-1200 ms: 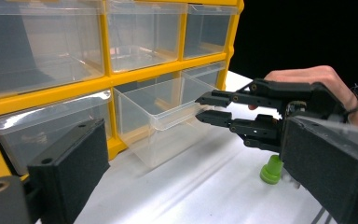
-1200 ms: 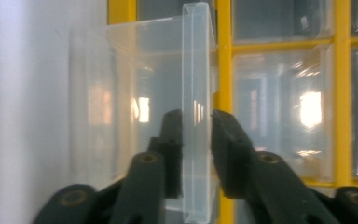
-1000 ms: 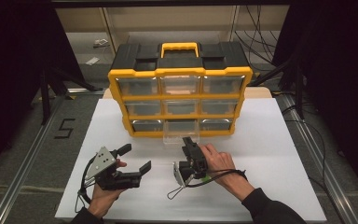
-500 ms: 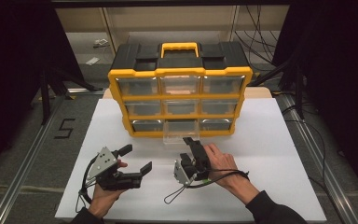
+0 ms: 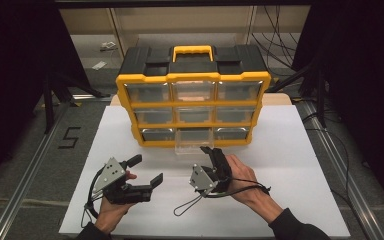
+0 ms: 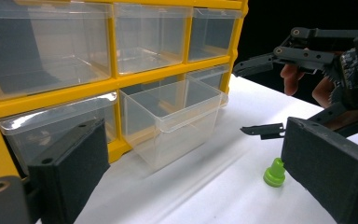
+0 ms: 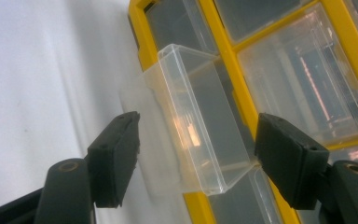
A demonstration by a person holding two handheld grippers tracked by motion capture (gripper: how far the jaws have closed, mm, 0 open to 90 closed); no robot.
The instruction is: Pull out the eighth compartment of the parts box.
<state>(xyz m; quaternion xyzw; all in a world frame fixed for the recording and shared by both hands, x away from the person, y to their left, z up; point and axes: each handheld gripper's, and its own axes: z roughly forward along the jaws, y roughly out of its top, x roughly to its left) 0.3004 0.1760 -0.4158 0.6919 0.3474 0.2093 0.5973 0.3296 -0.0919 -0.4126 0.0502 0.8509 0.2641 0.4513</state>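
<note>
The right gripper (image 5: pixel 211 152) hangs just in front of the pulled-out clear drawer (image 5: pixel 194 141) (bottom row, middle slot of the yellow organizer (image 5: pixel 194 80)); its jaws have just been opening and stand wide, nothing pressed between them. The left gripper (image 5: pixel 146 170) rests well apart to its left, jaws wide and empty, a green cap (image 6: pixel 274 173) just ahead of its right jaw.
</note>
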